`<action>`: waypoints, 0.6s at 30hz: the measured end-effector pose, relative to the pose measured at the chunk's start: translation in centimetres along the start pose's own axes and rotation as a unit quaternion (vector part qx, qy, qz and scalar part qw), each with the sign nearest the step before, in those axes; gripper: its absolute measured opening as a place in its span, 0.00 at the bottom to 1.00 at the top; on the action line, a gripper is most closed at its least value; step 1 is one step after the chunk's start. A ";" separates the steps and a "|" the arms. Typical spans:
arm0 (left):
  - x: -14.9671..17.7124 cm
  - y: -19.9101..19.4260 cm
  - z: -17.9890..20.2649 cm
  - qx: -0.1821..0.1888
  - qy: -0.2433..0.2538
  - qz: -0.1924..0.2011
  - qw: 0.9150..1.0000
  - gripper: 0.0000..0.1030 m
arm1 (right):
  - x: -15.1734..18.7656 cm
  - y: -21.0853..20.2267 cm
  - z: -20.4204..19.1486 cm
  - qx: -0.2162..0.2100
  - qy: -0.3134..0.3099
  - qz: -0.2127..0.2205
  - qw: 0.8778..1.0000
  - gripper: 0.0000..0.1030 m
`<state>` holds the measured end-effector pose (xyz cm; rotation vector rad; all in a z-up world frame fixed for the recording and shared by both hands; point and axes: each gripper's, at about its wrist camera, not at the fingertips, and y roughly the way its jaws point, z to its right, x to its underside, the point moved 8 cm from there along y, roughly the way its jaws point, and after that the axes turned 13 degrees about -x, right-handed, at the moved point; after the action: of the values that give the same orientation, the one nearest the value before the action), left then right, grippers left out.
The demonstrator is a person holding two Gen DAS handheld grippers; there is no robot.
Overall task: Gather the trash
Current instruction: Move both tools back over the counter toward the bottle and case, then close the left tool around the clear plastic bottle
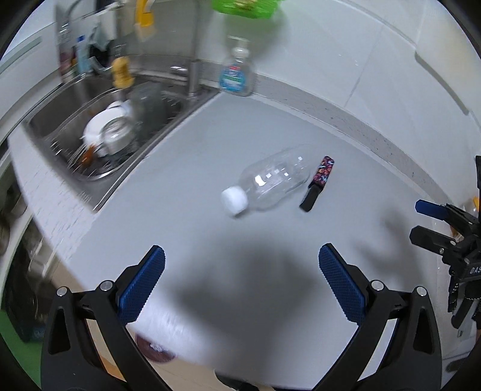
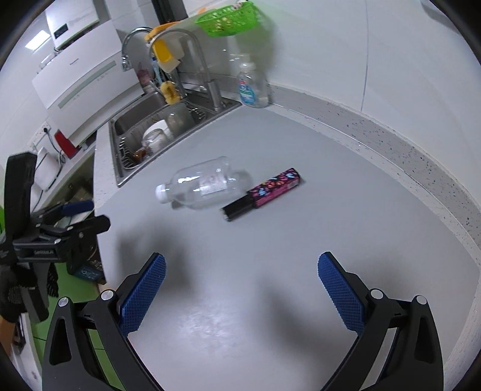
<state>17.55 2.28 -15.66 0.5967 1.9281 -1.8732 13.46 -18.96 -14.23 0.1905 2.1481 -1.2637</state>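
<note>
We see an empty clear plastic bottle [image 1: 272,180] lying on its side on the grey bench [image 2: 330,225], its white cap [image 1: 235,200] pointing toward the bench's front edge. Just beside it, on the side away from the sink, lies a slim box with a colourful pattern [image 2: 266,192], touching or nearly touching the bottle's base end. Both lie well ahead of our left gripper [image 1: 242,279] and right gripper [image 2: 242,288], whose blue-padded fingers stand spread wide with nothing between them. The left gripper hovers over the bench's front edge. Beyond the trash, a steel sink [image 2: 135,126] holds dishes in a rack, a soap dispenser [image 2: 251,85] stands at the white wall, and a green basket [image 2: 230,19] hangs above.
</note>
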 end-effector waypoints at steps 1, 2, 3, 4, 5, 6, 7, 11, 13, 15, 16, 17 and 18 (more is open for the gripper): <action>-0.6 0.6 0.7 0.004 0.013 0.001 1.000 0.97 | -0.1 0.1 0.5 0.000 0.003 -0.001 1.000 0.94; -1.0 1.1 1.1 0.006 0.023 0.001 1.000 0.97 | -0.2 0.1 0.8 -0.001 0.005 -0.002 1.000 0.94; -1.5 1.7 1.7 0.008 0.035 0.000 0.999 0.97 | -0.2 0.1 1.1 0.000 0.006 -0.002 1.000 0.94; -1.9 2.2 2.1 0.010 0.043 -0.001 0.999 0.97 | -0.3 0.1 1.6 0.001 0.008 -0.003 1.000 0.94; -2.5 2.9 2.6 0.011 0.056 0.000 0.998 0.97 | -0.3 0.1 1.9 0.001 0.010 -0.004 1.000 0.94; -2.8 3.5 3.0 0.013 0.064 0.000 0.998 0.97 | -0.3 0.2 2.3 0.002 0.012 -0.006 1.000 0.94; -3.3 4.2 3.4 0.016 0.076 -0.002 0.997 0.97 | -0.3 0.2 2.6 0.002 0.016 -0.007 1.000 0.94; -4.4 6.6 4.5 0.026 0.119 -0.008 0.993 0.97 | -0.2 0.3 4.0 0.004 0.026 -0.011 1.000 0.94; -4.8 7.5 5.1 0.031 0.137 -0.011 0.990 0.97 | -0.1 0.3 4.6 0.005 0.031 -0.013 0.999 0.94; -5.1 8.7 5.6 0.036 0.159 -0.016 0.986 0.97 | -0.1 0.4 5.1 0.006 0.037 -0.015 0.999 0.94; -5.2 9.2 5.8 0.040 0.169 -0.019 0.985 0.97 | 0.0 0.5 5.3 0.007 0.039 -0.016 0.999 0.94; -5.3 9.6 6.1 0.042 0.177 -0.020 0.983 0.97 | 0.1 0.5 5.6 0.007 0.041 -0.018 0.999 0.94; -5.3 10.0 6.3 0.044 0.187 -0.021 0.981 0.97 | 0.2 0.6 5.9 0.008 0.043 -0.019 0.999 0.94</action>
<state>27.36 -4.05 -21.29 1.0059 2.1028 -1.9943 16.15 -23.54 -16.82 0.2160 2.2256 -1.3161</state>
